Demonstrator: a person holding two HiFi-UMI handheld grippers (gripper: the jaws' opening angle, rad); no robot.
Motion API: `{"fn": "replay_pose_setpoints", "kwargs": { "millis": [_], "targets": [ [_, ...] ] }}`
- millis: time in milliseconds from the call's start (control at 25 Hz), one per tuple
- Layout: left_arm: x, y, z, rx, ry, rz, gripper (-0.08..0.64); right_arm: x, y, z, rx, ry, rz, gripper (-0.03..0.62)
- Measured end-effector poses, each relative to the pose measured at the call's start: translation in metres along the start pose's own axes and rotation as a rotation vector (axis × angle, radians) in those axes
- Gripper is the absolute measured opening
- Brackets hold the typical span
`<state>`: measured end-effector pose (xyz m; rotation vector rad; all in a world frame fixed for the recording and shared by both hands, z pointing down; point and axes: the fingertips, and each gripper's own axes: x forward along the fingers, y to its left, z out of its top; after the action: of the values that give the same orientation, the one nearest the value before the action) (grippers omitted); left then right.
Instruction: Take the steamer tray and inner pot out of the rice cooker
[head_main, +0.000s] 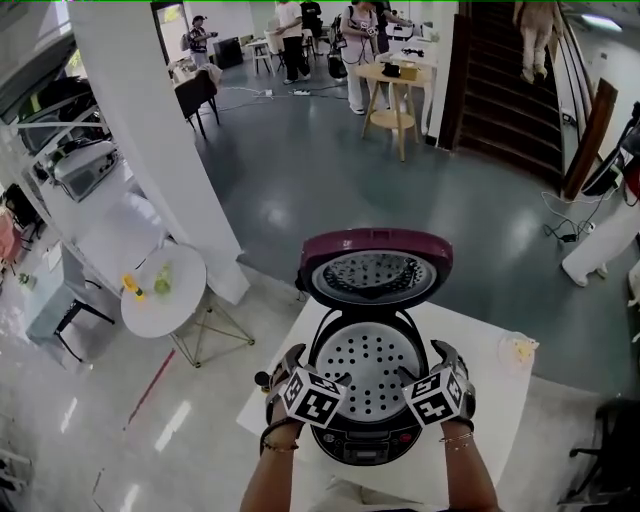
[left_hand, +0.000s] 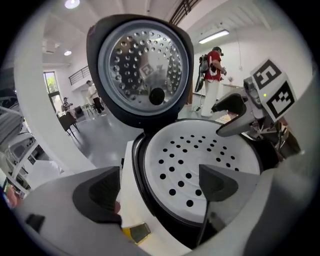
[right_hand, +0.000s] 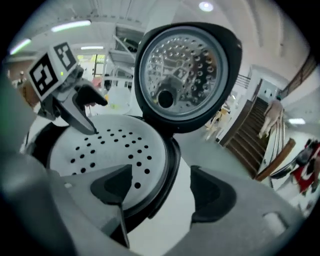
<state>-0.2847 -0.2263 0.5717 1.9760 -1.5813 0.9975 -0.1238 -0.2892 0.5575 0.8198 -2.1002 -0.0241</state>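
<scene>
The rice cooker (head_main: 365, 440) stands on a white table (head_main: 480, 420) with its maroon lid (head_main: 375, 265) swung up and back. Inside lies the white perforated steamer tray (head_main: 370, 375), also in the left gripper view (left_hand: 200, 160) and the right gripper view (right_hand: 107, 145). The inner pot is hidden under the tray. My left gripper (head_main: 315, 368) (left_hand: 157, 187) is open and straddles the cooker's left rim, one jaw over the tray and one outside the body. My right gripper (head_main: 423, 362) (right_hand: 162, 189) is open and straddles the right rim the same way. Neither one holds anything.
A clear plastic cup (head_main: 518, 350) sits on the table's right side. A small round white table (head_main: 163, 290) stands on the floor to the left, beside a white pillar (head_main: 160, 130). People and furniture are far back in the room.
</scene>
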Motion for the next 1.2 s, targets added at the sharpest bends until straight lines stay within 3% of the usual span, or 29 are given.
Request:
{"fn": "replay_pose_setpoints", "kwargs": {
  "millis": [160, 360, 520, 640, 880, 1200],
  "targets": [
    [0.015, 0.008, -0.009, 0.046, 0.106, 0.032, 0.478, 0.017, -0.004, -0.005, -0.114, 0.105, -0.057, 0.365],
    [0.028, 0.015, -0.020, 0.113, 0.147, 0.126, 0.254, 0.031, -0.002, -0.011, -0.173, 0.133, -0.078, 0.348],
    [0.031, 0.015, -0.022, 0.078, 0.146, 0.133, 0.219, 0.031, 0.002, -0.009, -0.173, 0.100, -0.081, 0.187],
    [0.029, 0.018, -0.019, 0.053, 0.147, 0.118, 0.206, 0.025, 0.001, 0.000, -0.174, 0.062, -0.099, 0.125],
    [0.015, 0.023, -0.005, 0.020, 0.087, 0.128, 0.140, 0.000, -0.006, 0.029, -0.103, -0.082, -0.125, 0.081],
    [-0.043, 0.030, 0.033, -0.030, -0.084, 0.165, 0.095, -0.056, -0.012, 0.058, -0.025, -0.270, -0.209, 0.064]
  ]
}}
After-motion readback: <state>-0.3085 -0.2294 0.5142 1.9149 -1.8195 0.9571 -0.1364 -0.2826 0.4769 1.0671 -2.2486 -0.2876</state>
